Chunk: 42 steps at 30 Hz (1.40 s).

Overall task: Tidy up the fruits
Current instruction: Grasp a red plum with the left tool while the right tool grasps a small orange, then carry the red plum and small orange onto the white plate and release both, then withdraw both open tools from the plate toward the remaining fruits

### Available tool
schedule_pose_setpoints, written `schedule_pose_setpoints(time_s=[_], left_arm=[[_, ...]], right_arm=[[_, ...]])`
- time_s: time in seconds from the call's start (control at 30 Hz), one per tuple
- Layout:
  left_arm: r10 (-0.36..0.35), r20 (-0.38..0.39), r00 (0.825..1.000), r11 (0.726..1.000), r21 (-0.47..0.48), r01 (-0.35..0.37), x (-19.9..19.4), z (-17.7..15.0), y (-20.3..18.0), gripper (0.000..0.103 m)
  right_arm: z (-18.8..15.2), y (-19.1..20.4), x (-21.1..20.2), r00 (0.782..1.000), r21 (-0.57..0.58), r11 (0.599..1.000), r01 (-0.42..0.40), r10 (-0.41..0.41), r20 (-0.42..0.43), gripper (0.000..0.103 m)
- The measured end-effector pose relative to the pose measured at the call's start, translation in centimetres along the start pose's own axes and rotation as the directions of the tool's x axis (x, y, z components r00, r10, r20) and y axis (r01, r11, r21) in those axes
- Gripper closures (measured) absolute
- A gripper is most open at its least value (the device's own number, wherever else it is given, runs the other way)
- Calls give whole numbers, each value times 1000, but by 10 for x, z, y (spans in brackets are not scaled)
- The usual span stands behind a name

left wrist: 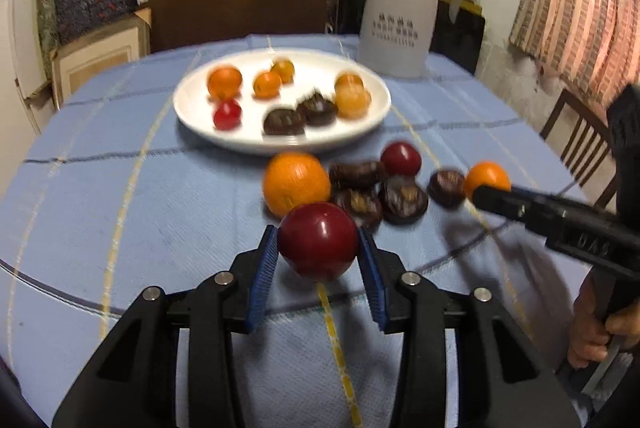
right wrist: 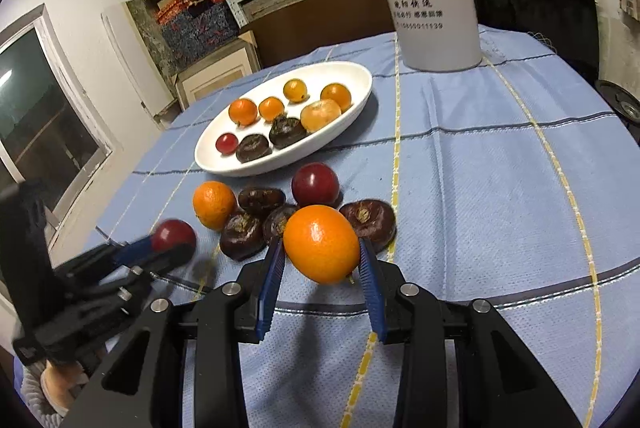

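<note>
A dark red fruit is clamped between the blue pads of the left gripper, whose jaws press on both its sides, above the surface near its front edge. The right gripper has its jaws closed on an orange fruit in the same way. Just beyond them, on the blue checked cloth, lie a second orange, another red fruit and four dark brown chestnuts, close together. Further toward the middle of the surface stands a white plate with oranges, two chestnuts and a small red fruit. Near the far edge stands a white jug.
</note>
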<state>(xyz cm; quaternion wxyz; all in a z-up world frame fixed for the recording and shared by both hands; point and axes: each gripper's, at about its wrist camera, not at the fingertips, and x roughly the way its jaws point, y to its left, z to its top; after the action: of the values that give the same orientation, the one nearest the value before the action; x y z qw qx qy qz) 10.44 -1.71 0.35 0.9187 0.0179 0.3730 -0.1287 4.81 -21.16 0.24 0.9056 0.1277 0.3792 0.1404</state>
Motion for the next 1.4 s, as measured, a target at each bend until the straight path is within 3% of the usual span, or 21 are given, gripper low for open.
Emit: schedule_pose_setpoints(time_s=[0.13, 0.3, 0.5, 0.73, 0.8, 0.83, 0.87, 0.97, 1.07, 1.17, 1.4], left_arm=[[36, 11, 999, 999, 5, -36, -1, 34, 9, 64], [50, 32, 998, 998, -28, -50, 15, 83, 22, 64], [57, 4, 998, 994, -92, -57, 71, 123, 42, 64], [79, -51, 996, 993, -86, -83, 118, 120, 58, 60], [111, -37, 993, 991, -76, -114, 117, 121, 59, 39], [106, -22, 994, 990, -89, -108, 115, 122, 60, 25], [100, -8, 995, 989, -104, -100, 112, 123, 60, 21], [98, -3, 995, 989, -108, -98, 106, 123, 59, 19], [146, 19, 989, 983, -113, -143, 88, 117, 58, 8], [187, 38, 982, 976, -120, -181, 66, 102, 59, 5], [204, 15, 979, 968, -152, -199, 33, 50, 58, 5]], right_arm=[[23, 3, -4, 1000, -7, 1000, -19, 19, 5, 65], [76, 16, -4, 998, -51, 999, 6, -3, 59, 65], [119, 17, 53, 998, -12, 1000, -24, 25, 51, 65], [143, 23, 126, 999, -19, 999, -28, 27, -33, 64], [140, 22, 132, 999, -19, 999, -30, 29, -35, 47], [139, 23, 131, 999, -28, 999, -21, 20, -35, 46], [138, 23, 129, 999, -39, 999, -14, 13, -29, 47], [144, 21, 113, 1000, -23, 999, -23, 23, 10, 46], [148, 20, 87, 998, 8, 1000, -25, 25, 50, 37], [143, 20, 65, 997, 12, 1000, -8, 7, 80, 30], [90, 5, 21, 994, 17, 999, 30, -32, 107, 24]])
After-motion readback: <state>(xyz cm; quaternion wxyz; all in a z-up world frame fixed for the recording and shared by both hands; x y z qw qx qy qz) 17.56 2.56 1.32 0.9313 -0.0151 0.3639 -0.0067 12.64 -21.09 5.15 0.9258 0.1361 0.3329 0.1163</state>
